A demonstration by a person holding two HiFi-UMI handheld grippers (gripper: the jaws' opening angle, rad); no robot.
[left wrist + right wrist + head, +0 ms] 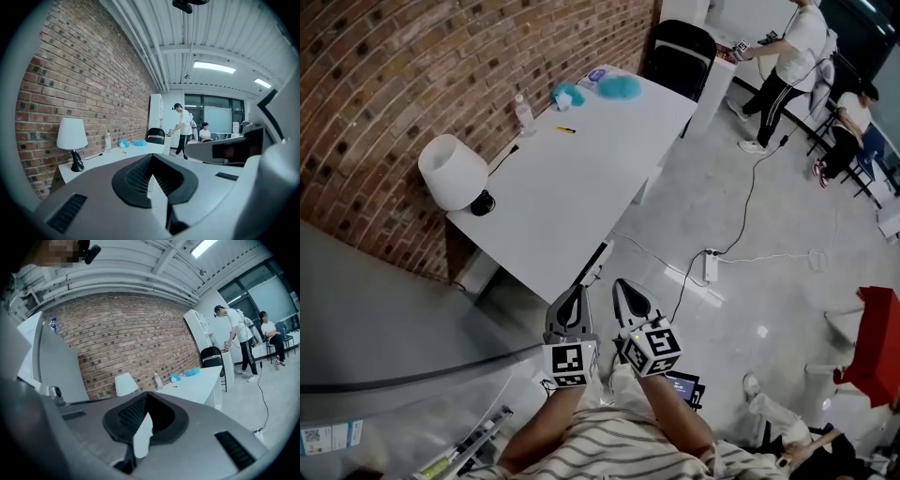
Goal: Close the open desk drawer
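Observation:
A long white desk [581, 159] stands along the brick wall. Under its near edge a white part [596, 261] juts out; it looks like the open drawer, mostly hidden by the desktop. My two grippers hang side by side short of that desk end and touch nothing. The left gripper [577, 292] has its jaws together on nothing. The right gripper [622, 284] is shut and empty too. In the left gripper view the left gripper [152, 157] points along the desk [117, 157]. In the right gripper view the right gripper [146, 394] faces the desk [197, 383].
On the desk are a white lamp [453, 171], a bottle [524, 111] and blue fluffy things [622, 87]. A black chair [679, 56] stands at the far end. A power strip [711, 265] and cables lie on the floor. Two people [797, 56] are far right. A grey panel [384, 319] rises at my left.

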